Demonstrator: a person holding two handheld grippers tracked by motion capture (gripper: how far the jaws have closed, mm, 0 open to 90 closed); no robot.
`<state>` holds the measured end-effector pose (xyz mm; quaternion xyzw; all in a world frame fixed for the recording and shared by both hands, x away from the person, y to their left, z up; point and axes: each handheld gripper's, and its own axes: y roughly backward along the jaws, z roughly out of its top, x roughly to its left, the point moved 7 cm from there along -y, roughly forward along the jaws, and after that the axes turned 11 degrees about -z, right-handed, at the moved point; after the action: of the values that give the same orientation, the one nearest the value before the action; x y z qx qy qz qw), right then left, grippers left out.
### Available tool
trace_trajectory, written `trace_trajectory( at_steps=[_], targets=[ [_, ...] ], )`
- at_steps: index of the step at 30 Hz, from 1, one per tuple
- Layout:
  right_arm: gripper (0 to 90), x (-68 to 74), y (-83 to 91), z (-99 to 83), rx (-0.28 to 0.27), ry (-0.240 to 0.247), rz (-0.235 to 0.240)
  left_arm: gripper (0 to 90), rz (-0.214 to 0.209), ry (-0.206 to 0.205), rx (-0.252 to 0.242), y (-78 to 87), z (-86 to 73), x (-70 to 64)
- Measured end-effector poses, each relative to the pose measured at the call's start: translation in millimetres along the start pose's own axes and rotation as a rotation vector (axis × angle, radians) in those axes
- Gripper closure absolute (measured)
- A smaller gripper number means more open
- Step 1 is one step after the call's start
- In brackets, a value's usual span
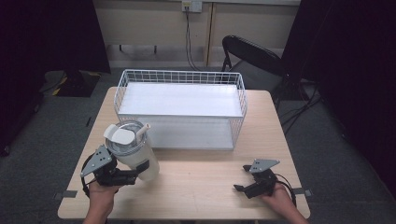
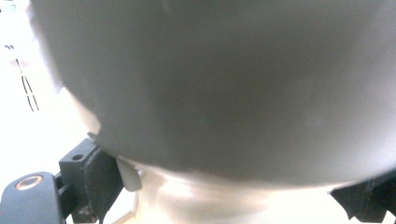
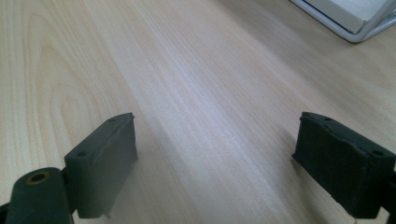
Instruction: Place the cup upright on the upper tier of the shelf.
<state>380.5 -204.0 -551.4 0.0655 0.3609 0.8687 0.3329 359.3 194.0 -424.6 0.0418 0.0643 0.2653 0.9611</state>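
A: Nearest the high camera are the person's two hands at the table's front edge. The left gripper (image 1: 133, 175) pinches the lower body of a white plastic tumbler with a clear lid and a white straw (image 1: 133, 151), which tilts away from the hand towards the table's middle.

B: Where is the tumbler compared with the basket?

A: Just in front of the white wire basket with a flat white board inside it (image 1: 180, 109), near its front left corner. Whether the tumbler's base rests on the light wooden table (image 1: 201, 182) I cannot tell. The right gripper (image 1: 243, 178) sits at the front right, jaws spread, with nothing between them, well apart from the tumbler.

B: And the left gripper view?

A: The tumbler's (image 2: 224, 88) grey-white wall looms blurred and very close. The black jaws stand at either lower corner, pressed against it.

B: The right gripper view?

A: Its own two black jaws stand wide apart over the bare wood grain (image 3: 187, 84). A corner of the basket (image 3: 350, 18) shows at the upper right.
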Motion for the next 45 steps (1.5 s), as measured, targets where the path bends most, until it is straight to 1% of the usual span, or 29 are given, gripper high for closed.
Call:
trace_trajectory(
  at_steps=[2,3,6,7,8,10,12,14,17,19,21,23,24,26,27,28,29,31,32,33,34,36,37,38,39,41,43,44,45],
  targets=[
    [12.2,0.1,0.0,0.0,0.0,0.0,0.0,10.3,0.006,-0.005,-0.004,-0.1,3.9,1.5],
    [12.2,0.0,0.0,0.0,0.0,0.0,0.0,10.3,0.005,0.002,-0.008,-0.6,5.5,1.8],
    [12.2,0.0,0.0,0.0,0.0,0.0,0.0,10.4,0.012,0.004,-0.002,-1.3,10.0,3.5],
    [12.2,0.0,0.0,0.0,0.0,0.0,0.0,10.4,0.011,0.01,-0.005,-1.8,11.0,3.3],
    [12.2,0.0,0.0,0.0,0.0,0.0,0.0,10.4,0.01,0.004,0.003,-1.7,12.1,3.9],
    [12.2,0.0,0.0,0.0,0.0,0.0,0.0,10.3,0.018,-0.002,0.0,-2.4,14.8,4.8],
    [12.2,0.0,0.0,0.0,0.0,0.0,0.0,10.4,0.016,-0.001,0.001,-2.9,17.3,5.4],
    [12.2,-0.1,0.0,0.0,0.0,0.0,0.0,10.4,0.015,0.01,-0.012,-4.0,20.4,5.4],
    [12.2,0.0,0.0,0.0,0.0,0.0,0.0,10.4,0.013,-0.003,-0.009,-4.7,26.3,6.8],
    [12.2,0.0,0.0,0.0,0.0,0.0,0.0,10.4,0.01,-0.004,-0.013,-6.3,32.0,7.0],
    [12.2,0.0,0.0,0.0,0.0,0.0,0.0,10.4,0.011,-0.001,-0.013,-7.2,34.4,6.7],
    [12.2,0.0,0.0,0.0,0.0,0.0,0.0,10.4,0.009,-0.007,-0.006,-8.4,38.3,7.2],
    [12.2,0.0,0.0,0.0,0.0,0.0,0.0,10.4,0.009,-0.004,-0.003,-8.8,39.5,7.2],
    [12.2,-0.1,0.0,0.0,0.0,0.001,0.0,10.4,0.008,-0.008,0.006,-10.6,45.2,8.1],
    [12.2,0.0,0.0,0.0,0.0,0.0,0.0,10.4,0.008,-0.008,0.006,-10.6,45.2,8.1],
    [12.2,0.0,0.0,0.0,0.0,0.0,0.0,10.4,0.008,0.002,0.007,-11.1,46.9,7.9],
    [12.2,-0.1,0.0,0.0,0.0,0.001,-0.001,10.4,0.005,-0.004,0.015,-11.7,51.1,8.9],
    [12.2,0.0,0.0,0.0,0.0,0.0,0.0,10.4,0.007,-0.003,0.013,-11.9,53.3,9.1],
    [12.2,0.0,0.0,0.0,0.0,0.0,0.0,10.4,0.001,-0.002,0.013,-12.0,55.6,9.3],
    [12.2,0.0,0.0,0.0,0.0,0.0,0.0,10.4,0.002,0.007,0.008,-12.5,58.7,8.9],
    [12.2,0.0,0.0,0.0,0.0,0.0,0.0,10.4,0.003,-0.002,0.005,-12.4,60.7,9.6],
    [12.2,0.0,0.0,0.0,0.0,0.0,0.0,10.4,0.005,0.005,0.001,-12.8,65.1,9.5],
    [12.2,0.0,0.0,0.0,0.0,0.0,0.0,10.4,0.006,-0.002,0.007,-12.9,67.2,10.4],
    [12.2,0.0,0.0,0.0,0.0,0.0,0.0,10.4,0.005,0.0,0.016,-12.9,68.9,10.8],
    [12.2,0.0,0.0,0.0,0.0,0.0,0.0,10.4,0.008,0.011,0.011,-13.6,71.2,10.7],
    [12.2,0.0,0.0,0.0,0.0,0.0,0.0,10.4,0.008,0.004,0.019,-13.9,75.4,11.9],
    [12.2,-0.1,0.0,0.0,0.0,0.001,0.0,10.4,0.009,0.005,0.022,-14.3,79.7,12.5],
    [12.2,-0.1,0.0,0.0,0.0,0.001,0.0,10.4,0.009,0.015,0.015,-14.9,81.2,12.1],
    [12.2,-0.1,0.0,0.0,0.0,0.001,0.0,10.4,0.008,0.012,0.021,-15.0,83.7,12.9]
  ],
)
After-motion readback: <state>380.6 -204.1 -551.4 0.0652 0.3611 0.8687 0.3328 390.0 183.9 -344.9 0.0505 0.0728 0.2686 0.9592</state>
